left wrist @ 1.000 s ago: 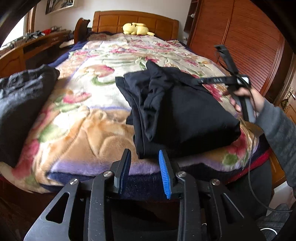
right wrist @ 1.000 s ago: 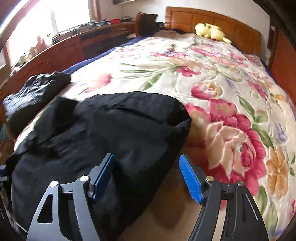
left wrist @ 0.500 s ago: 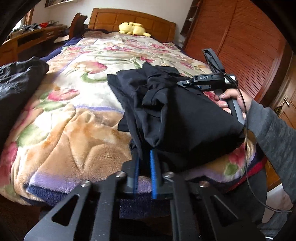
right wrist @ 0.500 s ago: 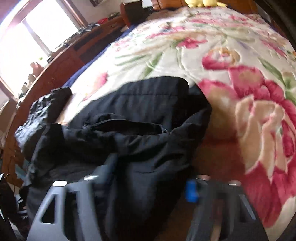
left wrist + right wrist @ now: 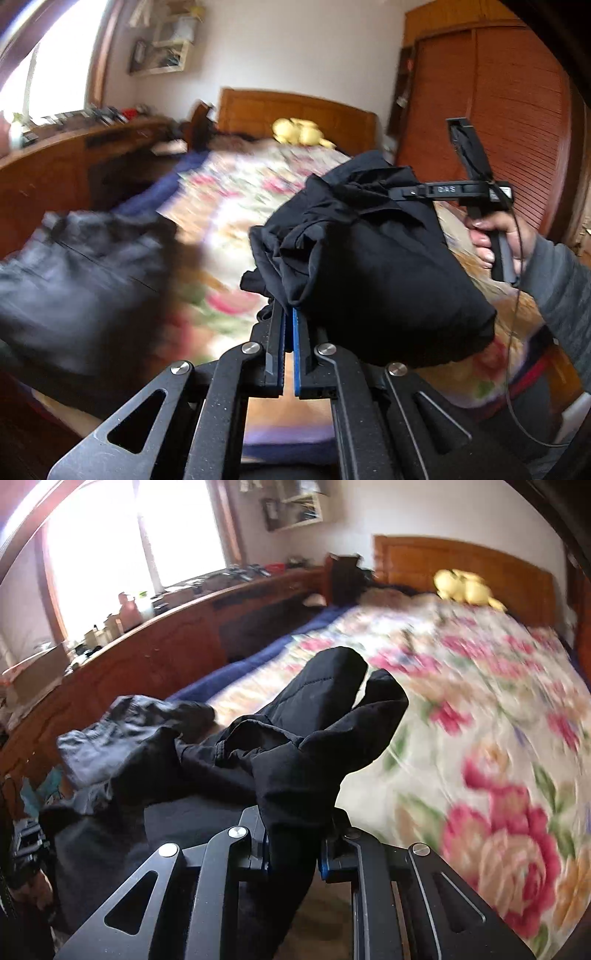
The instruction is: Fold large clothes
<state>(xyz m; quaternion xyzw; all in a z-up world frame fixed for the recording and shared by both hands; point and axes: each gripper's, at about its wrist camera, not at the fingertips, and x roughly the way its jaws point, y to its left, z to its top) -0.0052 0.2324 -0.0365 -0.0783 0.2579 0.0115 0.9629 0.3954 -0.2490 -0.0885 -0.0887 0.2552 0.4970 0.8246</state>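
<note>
— What do I have behind the work area?
— I see a bed under a floral blanket (image 5: 480, 738), its wooden headboard (image 5: 461, 565) at upper right, a yellow plush toy (image 5: 465, 587) against it.
— And on the left?
— A long wooden counter (image 5: 155, 646) below a bright window (image 5: 110, 542). In my left view, a louvred wooden wardrobe (image 5: 517, 129) fills the right.

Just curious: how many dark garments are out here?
2: a black garment held up by both tools over the bed; a dark grey one lying at the bed's left edge. More may be hidden.
</note>
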